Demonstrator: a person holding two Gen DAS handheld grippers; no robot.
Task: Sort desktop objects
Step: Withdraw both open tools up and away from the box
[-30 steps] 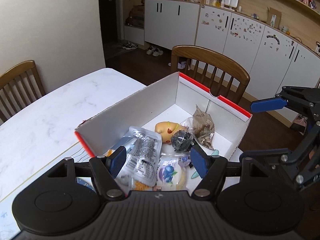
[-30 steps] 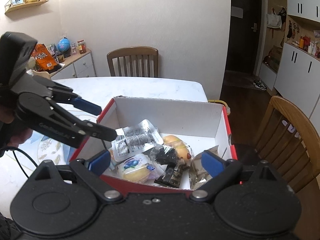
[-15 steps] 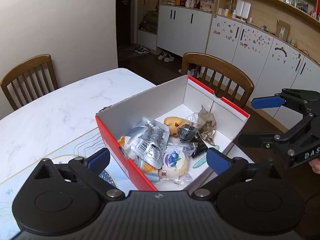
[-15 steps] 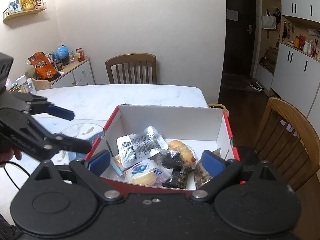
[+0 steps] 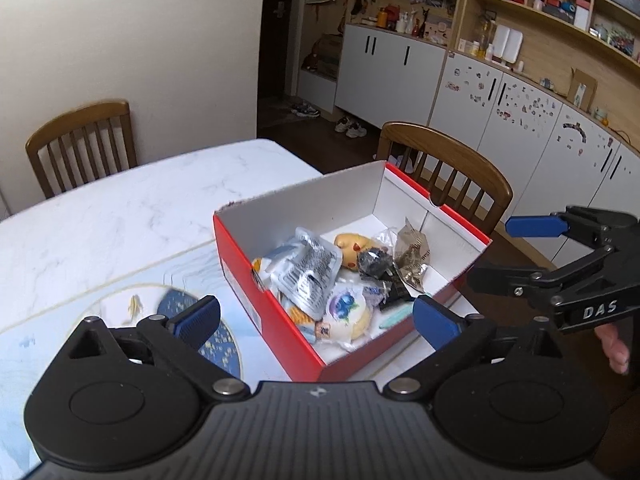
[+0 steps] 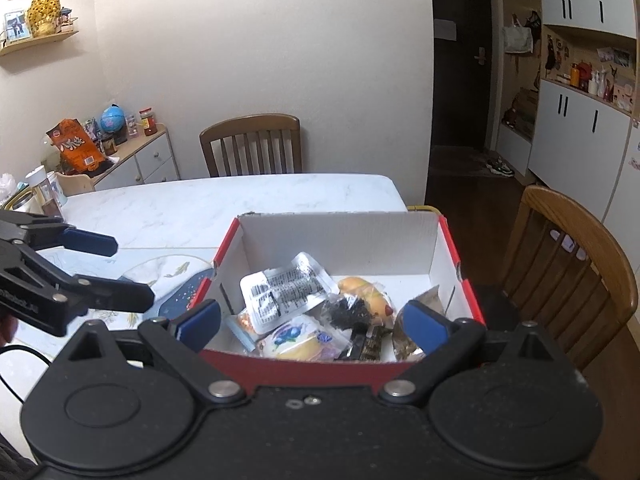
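a: what's the biggest thing here?
b: the white marble worktop (image 5: 120, 216), with a wooden chair (image 6: 252, 144) at its far side and another chair (image 5: 448, 168) behind the box.
a: and on it?
b: a red box (image 5: 280, 308) with white inner walls, open at the top, sitting near the worktop's edge beside a pale placemat (image 5: 120, 300) with a dark blue round patch.
a: where are the things to sort?
b: all in the box, piled at its near end: a silver foil pouch (image 5: 308, 272) lying on top, a round bun in clear wrap with a blueberry label (image 5: 348, 312) by the near wall, a yellow bun (image 5: 352, 246), a brown crinkled packet (image 5: 412, 256) and a small black wrapped lump (image 5: 374, 262) between those two.
a: the left gripper (image 5: 316, 316)?
b: jaws spread wide, nothing between them, hovering over the near corner of the box.
a: the right gripper (image 6: 312, 320)?
b: also wide and empty, above the box's near wall. a fingertip (image 5: 612, 346) shows behind it.
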